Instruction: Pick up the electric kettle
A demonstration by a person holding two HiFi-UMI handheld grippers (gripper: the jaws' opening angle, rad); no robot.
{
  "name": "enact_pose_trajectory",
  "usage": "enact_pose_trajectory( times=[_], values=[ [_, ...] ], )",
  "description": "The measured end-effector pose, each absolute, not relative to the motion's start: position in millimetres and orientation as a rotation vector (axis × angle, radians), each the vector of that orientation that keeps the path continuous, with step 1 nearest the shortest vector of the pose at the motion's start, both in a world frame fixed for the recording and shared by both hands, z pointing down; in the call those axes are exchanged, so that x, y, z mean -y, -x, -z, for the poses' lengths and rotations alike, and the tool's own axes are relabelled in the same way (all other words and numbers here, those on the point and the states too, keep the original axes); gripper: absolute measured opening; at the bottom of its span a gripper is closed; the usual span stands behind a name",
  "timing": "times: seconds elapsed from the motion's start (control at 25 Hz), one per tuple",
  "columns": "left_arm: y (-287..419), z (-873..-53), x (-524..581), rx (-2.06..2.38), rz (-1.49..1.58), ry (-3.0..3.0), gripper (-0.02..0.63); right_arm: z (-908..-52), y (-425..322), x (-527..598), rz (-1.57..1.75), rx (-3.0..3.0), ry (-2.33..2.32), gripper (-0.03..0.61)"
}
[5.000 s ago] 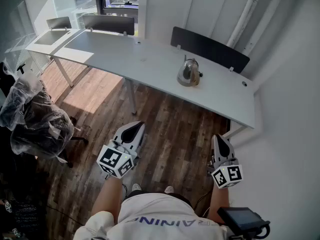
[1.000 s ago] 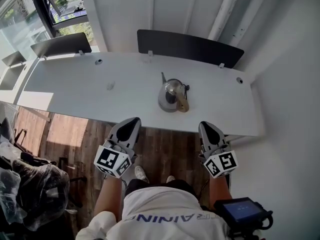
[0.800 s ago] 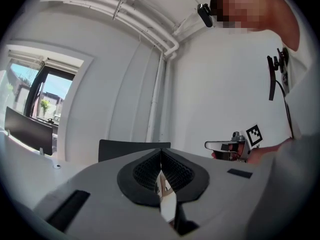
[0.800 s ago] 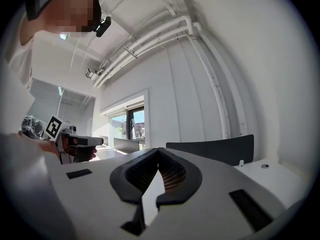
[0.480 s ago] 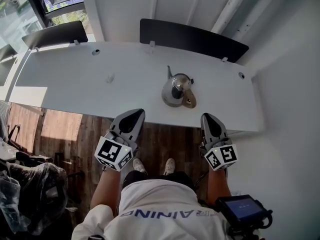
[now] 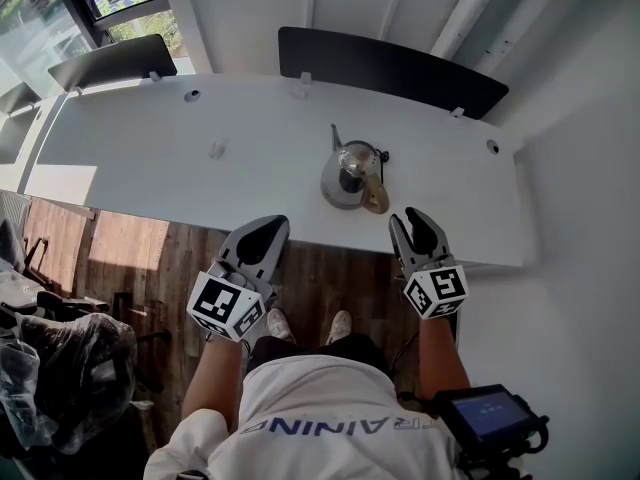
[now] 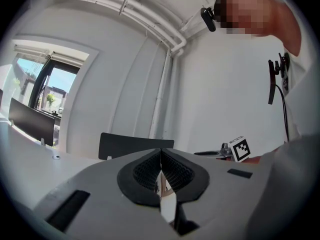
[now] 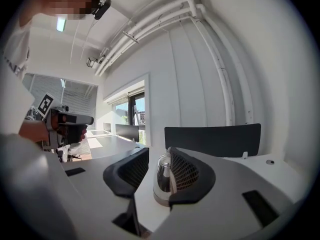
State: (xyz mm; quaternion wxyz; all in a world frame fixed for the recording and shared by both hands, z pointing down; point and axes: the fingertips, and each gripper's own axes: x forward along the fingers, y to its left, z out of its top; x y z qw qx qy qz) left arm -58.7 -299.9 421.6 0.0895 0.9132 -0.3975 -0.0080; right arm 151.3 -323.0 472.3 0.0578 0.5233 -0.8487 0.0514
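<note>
A shiny steel electric kettle (image 6: 348,176) with a thin spout and a wooden handle (image 6: 376,201) stands upright on the white table (image 6: 150,158), right of its middle. My right gripper (image 6: 418,218) hovers at the table's front edge, just short of the handle; its jaws are opening with nothing between them. In the right gripper view the kettle (image 8: 162,176) shows through the gap of the right gripper (image 8: 157,155), a little ahead. My left gripper (image 6: 268,230) is shut and empty, over the floor by the table's edge. In the left gripper view the left gripper (image 7: 160,152) has its pads together.
A black screen panel (image 6: 390,68) runs along the table's back edge, with another (image 6: 110,60) at the left. White wall and pipes (image 6: 470,8) stand behind and at the right. A plastic-covered chair (image 6: 60,368) sits on the wood floor, lower left.
Both grippers have moved forward to the table's front edge, the right one more and lower. The right jaws, shut before, now stand apart. The kettle has not moved.
</note>
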Motion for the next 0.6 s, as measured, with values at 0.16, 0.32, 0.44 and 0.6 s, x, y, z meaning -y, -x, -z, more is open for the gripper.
enact_pose_trajectory(
  times=[0.16, 0.32, 0.44, 0.6],
  values=[
    [52.0, -430.6, 302.3, 1.191, -0.003, -2.695, 0.015, -501.5, -156.0, 348.0, -0.184, 2.540, -1.554, 0.181],
    [46.8, -437.4, 304.3, 1.205, -0.031, -2.673, 0.015, -538.5, -156.7, 368.8, -0.226, 2.507, -1.519, 0.255],
    [43.6, -442.1, 309.5, 1.228, -0.057, -2.656, 0.015, -568.3, -156.9, 386.1, -0.256, 2.483, -1.487, 0.270],
    [42.3, -463.7, 328.0, 1.265, -0.079, -2.631, 0.015, -622.6, -154.7, 415.9, -0.289, 2.452, -1.425, 0.275]
  ],
)
